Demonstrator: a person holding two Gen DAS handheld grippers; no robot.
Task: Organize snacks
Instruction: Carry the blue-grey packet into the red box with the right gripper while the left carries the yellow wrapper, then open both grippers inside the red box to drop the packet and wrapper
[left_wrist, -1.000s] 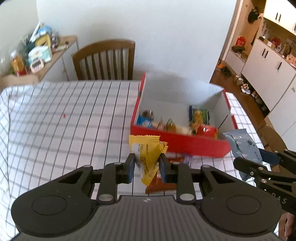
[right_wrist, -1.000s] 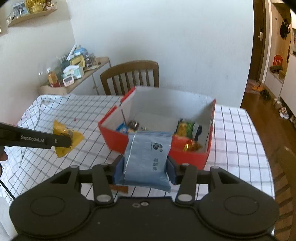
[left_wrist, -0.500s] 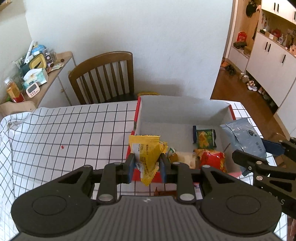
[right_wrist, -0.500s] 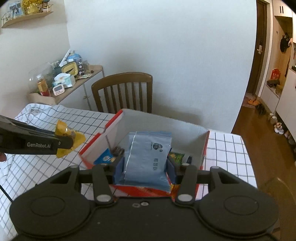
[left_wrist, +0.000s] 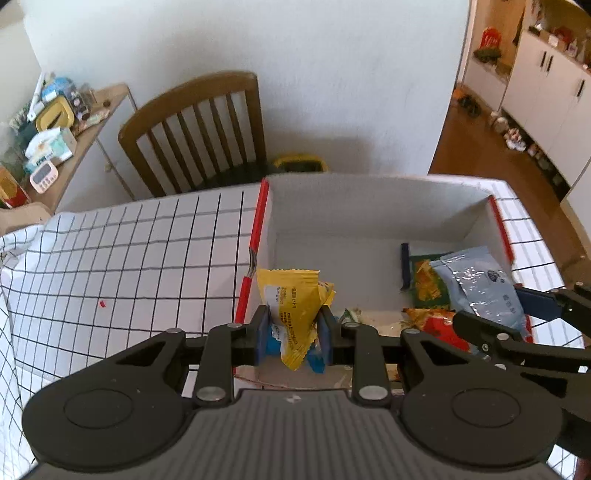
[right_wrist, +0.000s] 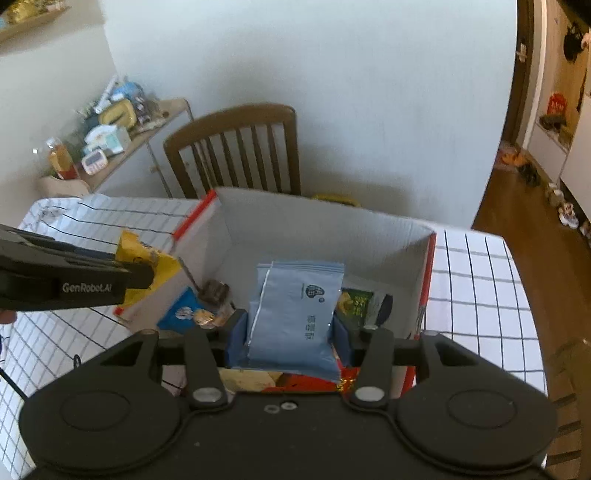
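Now your left gripper (left_wrist: 291, 328) is clamped on the yellow packet (left_wrist: 291, 306), hanging just above the box's (left_wrist: 369, 199) left front corner, while your right gripper (right_wrist: 290, 332) grips the blue pouch (right_wrist: 295, 310) upright over its middle; both need only go down.

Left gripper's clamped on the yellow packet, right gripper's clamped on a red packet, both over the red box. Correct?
Not quite: the right gripper holds a pale blue pouch, not a red packet, as the right wrist view shows. The left gripper does clamp the yellow packet, over the red box.
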